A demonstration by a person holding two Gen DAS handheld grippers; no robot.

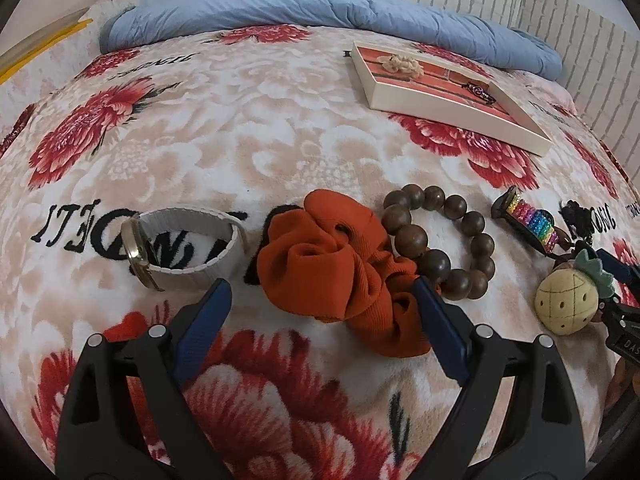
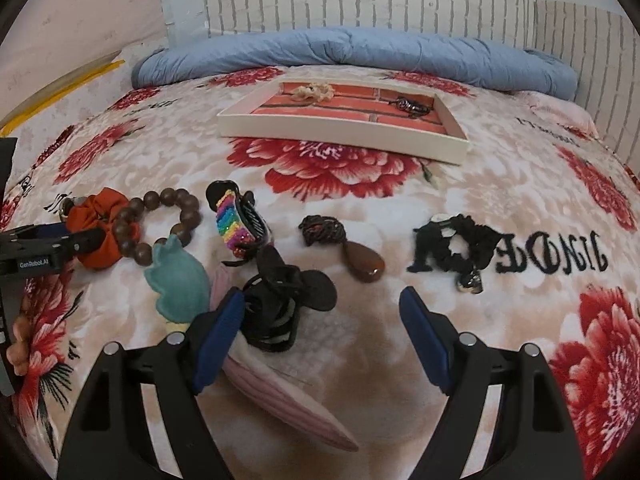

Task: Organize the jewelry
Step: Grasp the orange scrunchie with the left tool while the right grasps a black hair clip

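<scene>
Your left gripper (image 1: pixel 322 300), jaws apart, flanks the orange scrunchie (image 1: pixel 336 264) (wooden bead bracelet (image 1: pixel 440 240) touching it); your right gripper (image 2: pixel 322 312) stands apart, nearer you than the scrunchie.

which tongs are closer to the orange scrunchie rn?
Left. The left tongs stand open right over the orange scrunchie, one finger at its edge. The right tongs are off to its right, past the wooden bead bracelet.

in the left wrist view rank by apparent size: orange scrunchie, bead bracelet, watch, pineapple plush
1. orange scrunchie, clearly largest.
2. watch and bead bracelet look about alike, so no ranking between them.
3. pineapple plush, smallest, though partly hidden at the edge.
</scene>
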